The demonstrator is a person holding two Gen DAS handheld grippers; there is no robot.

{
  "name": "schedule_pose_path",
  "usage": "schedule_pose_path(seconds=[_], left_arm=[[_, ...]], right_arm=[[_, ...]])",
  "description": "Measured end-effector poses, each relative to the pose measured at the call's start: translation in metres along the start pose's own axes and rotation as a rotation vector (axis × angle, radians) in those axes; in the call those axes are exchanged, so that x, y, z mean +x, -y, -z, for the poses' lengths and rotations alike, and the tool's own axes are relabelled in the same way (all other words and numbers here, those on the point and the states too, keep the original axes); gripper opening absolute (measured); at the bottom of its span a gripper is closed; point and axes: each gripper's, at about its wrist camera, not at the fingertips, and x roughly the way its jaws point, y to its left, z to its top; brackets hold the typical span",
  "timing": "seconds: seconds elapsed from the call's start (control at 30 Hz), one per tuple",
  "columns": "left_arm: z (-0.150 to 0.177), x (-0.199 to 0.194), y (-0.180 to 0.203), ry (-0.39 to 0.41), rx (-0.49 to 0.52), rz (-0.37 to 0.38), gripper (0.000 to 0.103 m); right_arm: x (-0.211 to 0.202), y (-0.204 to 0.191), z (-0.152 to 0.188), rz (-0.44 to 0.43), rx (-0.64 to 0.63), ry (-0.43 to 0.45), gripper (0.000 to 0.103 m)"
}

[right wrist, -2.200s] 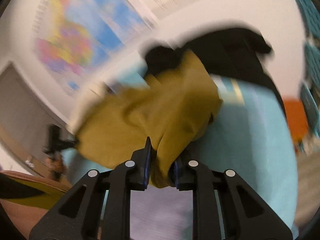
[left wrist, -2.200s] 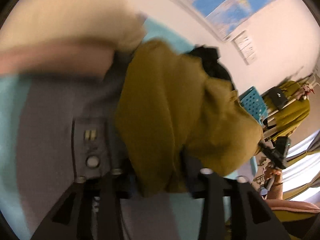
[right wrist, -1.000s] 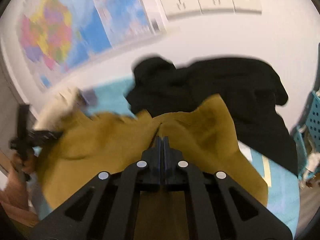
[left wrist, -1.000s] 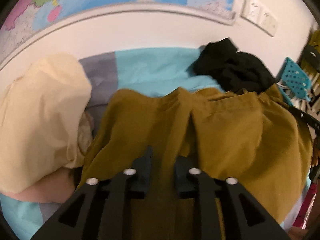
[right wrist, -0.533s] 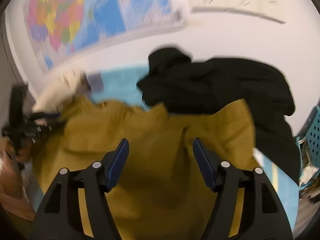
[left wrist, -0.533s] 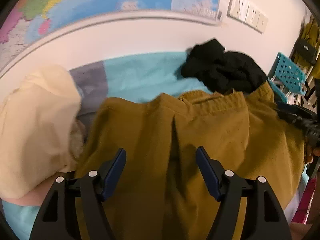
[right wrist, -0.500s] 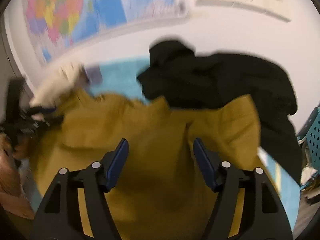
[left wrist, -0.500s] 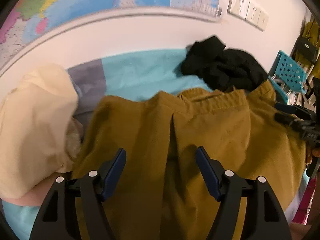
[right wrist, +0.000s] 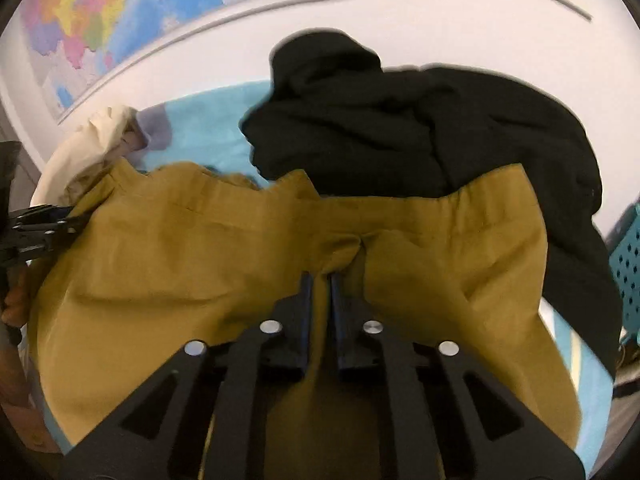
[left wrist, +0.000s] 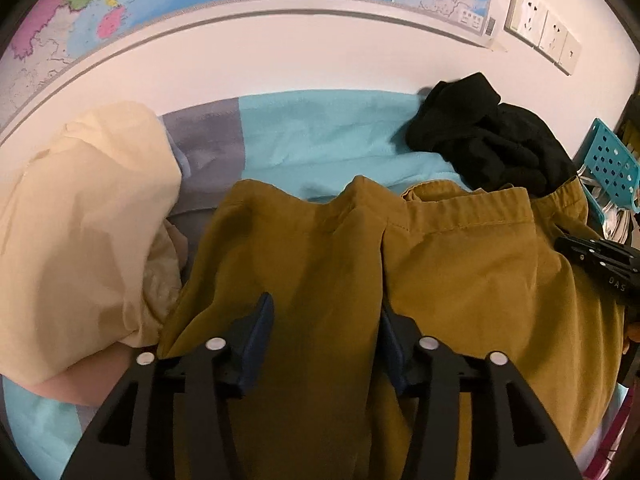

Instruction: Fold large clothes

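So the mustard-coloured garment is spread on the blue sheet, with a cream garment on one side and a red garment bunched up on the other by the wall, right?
Not red: the bunched garment by the wall is black, as the left wrist view shows. The mustard garment does lie on the blue sheet, with the cream garment on its other side.

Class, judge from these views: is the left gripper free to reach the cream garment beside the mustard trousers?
Probably yes. The left gripper is open over the mustard trousers; the cream garment lies uncovered just beside it.

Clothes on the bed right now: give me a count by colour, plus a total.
Mustard garment: 1
Black clothes pile: 1; I cannot tell whether it is more than one item
Cream garment: 1
Total: 3
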Motion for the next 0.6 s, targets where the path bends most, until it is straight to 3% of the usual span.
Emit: schedule_pose_path(seconds=[0.03,0.07,0.23,0.3,0.47,0.6], left_arm=[[0.000,-0.002,-0.001,0.006,0.000,-0.002,0.058],[0.002,-0.006,-0.001,0.023,0.002,-0.011,0.059],[0.015,-0.026,0.006,0.084,0.050,-0.044,0.066],[0.020,-0.032,0.010,0.096,0.061,-0.049,0.070],[0.033,-0.035,0.017,0.092,0.073,-0.023,0.072],[0.041,-0.027,0.015,0.063,0.063,-0.005,0.072]], right_arm=[[-0.008,0.000,0.000,0.006,0.006,0.028,0.019],[-0.014,0.001,0.001,0.007,0.015,0.053,0.033],[-0.054,-0.011,0.012,-0.069,0.004,0.143,0.041],[-0.063,-0.018,0.017,-0.127,0.002,0.157,0.056],[-0.060,-0.039,0.030,-0.190,-0.055,0.107,0.056],[-0.038,-0.036,0.038,-0.151,-0.049,0.064,0.055]])
